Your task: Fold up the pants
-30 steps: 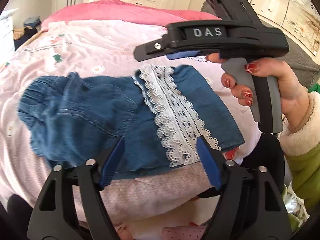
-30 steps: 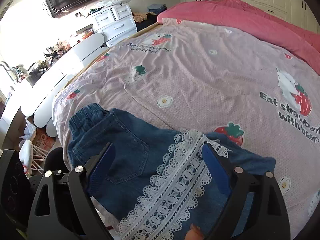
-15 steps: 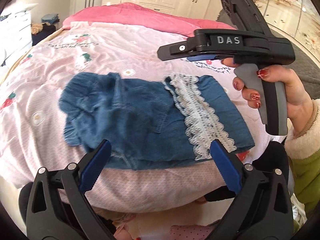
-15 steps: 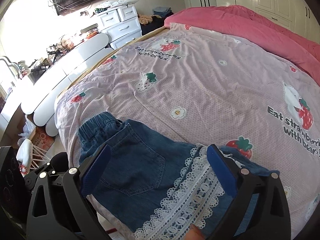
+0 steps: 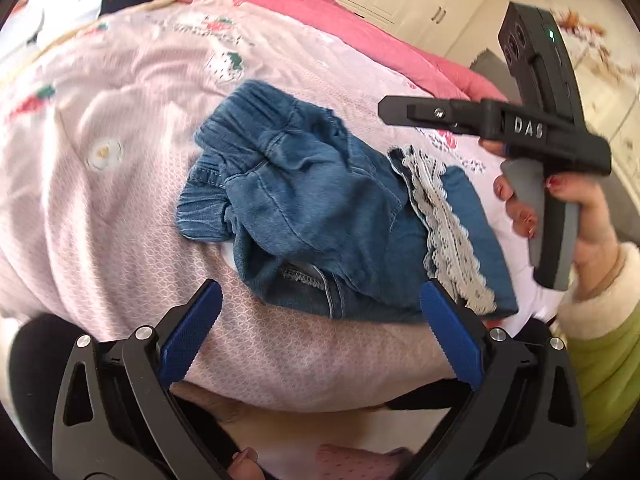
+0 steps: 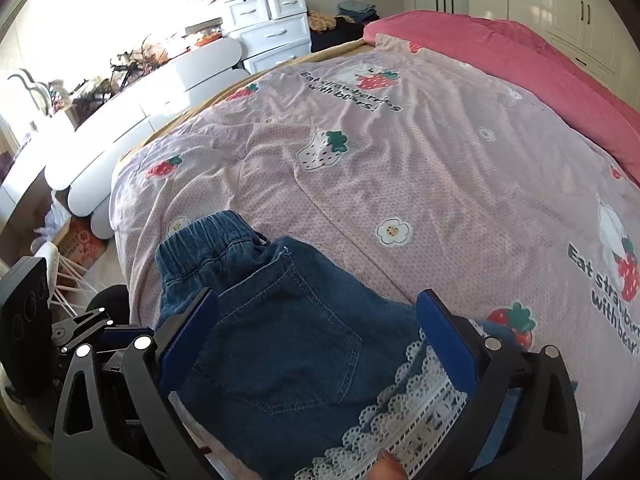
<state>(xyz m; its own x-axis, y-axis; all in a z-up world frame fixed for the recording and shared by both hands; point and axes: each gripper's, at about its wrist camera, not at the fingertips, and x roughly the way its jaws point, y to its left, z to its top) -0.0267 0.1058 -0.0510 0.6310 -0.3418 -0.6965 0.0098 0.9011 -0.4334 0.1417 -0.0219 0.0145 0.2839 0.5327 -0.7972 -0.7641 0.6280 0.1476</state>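
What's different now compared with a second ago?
Both grippers backed away from the denim pants. The left gripper, earlier straddling the cloth, now hangs open short of it; the right gripper is open above it. The pants stay folded on the pink bedspread.

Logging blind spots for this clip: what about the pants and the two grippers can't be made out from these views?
- Left wrist view: the right gripper shows side-on, so its opening can't be read there.
- Right wrist view: the pants run off the bottom edge; their hem below the lace trim is cut off.
- Left wrist view: motion blur smears the bedspread print.
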